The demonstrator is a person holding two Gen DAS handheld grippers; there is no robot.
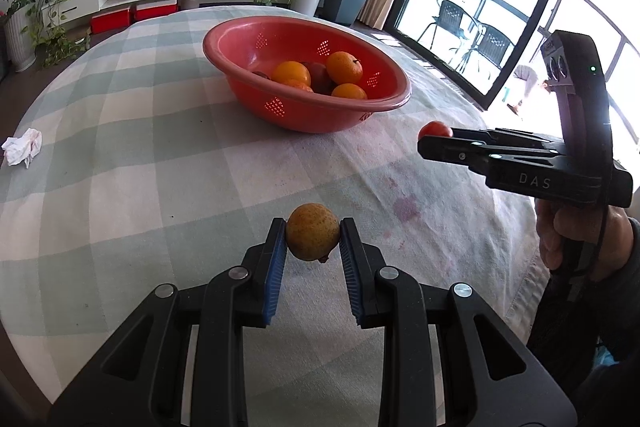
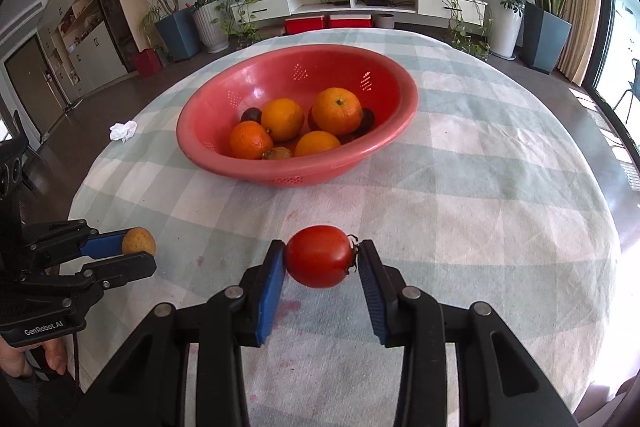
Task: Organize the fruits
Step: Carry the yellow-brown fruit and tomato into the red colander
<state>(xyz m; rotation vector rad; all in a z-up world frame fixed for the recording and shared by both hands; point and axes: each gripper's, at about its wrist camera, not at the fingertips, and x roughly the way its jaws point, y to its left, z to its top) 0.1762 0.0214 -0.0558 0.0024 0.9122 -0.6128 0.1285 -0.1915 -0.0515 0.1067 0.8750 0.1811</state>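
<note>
My left gripper (image 1: 313,231) is shut on a small yellow-brown fruit (image 1: 313,231) and holds it above the checked tablecloth, in front of the red bowl (image 1: 280,107). My right gripper (image 2: 320,257) is shut on a red tomato (image 2: 318,255), also above the cloth, short of the bowl (image 2: 224,155). The bowl holds several oranges (image 2: 336,111) and some dark fruits (image 2: 251,115). The right gripper with the tomato (image 1: 436,129) shows in the left wrist view, to the right of the bowl. The left gripper with its fruit (image 2: 138,242) shows at the left of the right wrist view.
A crumpled white tissue (image 1: 22,147) lies on the cloth at the far left, also in the right wrist view (image 2: 123,131). The round table's edge (image 2: 80,195) curves around. Pink stains (image 1: 406,207) mark the cloth. Potted plants, a TV stand and a glass door lie beyond.
</note>
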